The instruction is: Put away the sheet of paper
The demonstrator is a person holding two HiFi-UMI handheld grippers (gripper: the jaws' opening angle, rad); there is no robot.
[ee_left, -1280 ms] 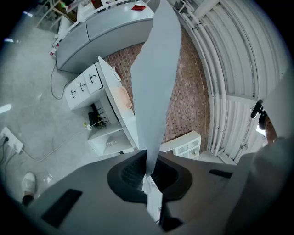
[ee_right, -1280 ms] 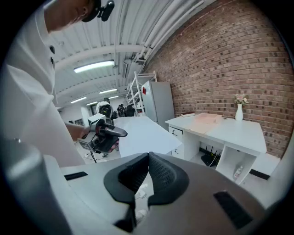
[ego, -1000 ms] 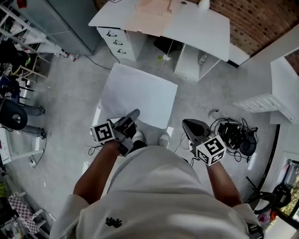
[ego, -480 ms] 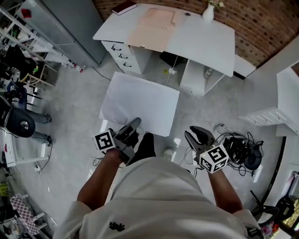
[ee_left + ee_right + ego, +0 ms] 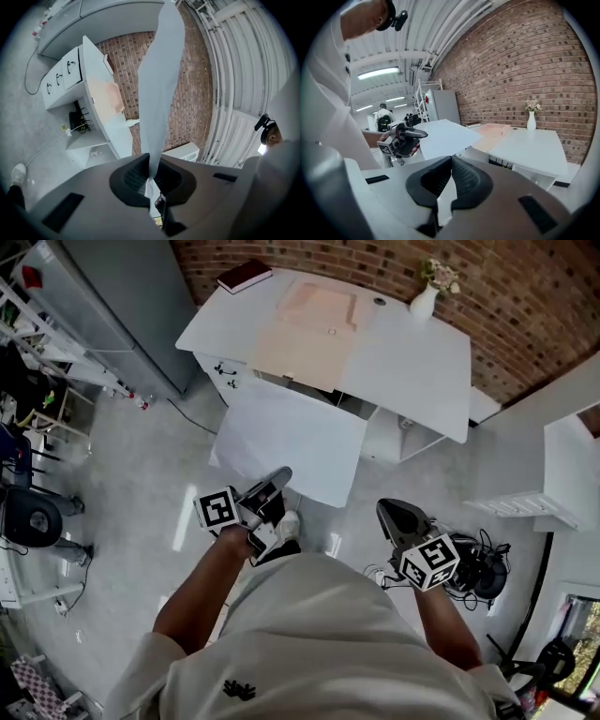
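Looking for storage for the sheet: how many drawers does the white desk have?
3, stacked at the desk's left end in the head view, below the book: top drawer, middle drawer, bottom drawer. Others may be hidden behind the held sheet.

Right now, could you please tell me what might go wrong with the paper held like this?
The left claw pinches the paper at one edge only. The rest juts out unsupported, so it may sag, crease or slip. The right claw is shut, empty and apart from the sheet, so it gives no support. If the sheet goes to the desk, it could knock the vase there.
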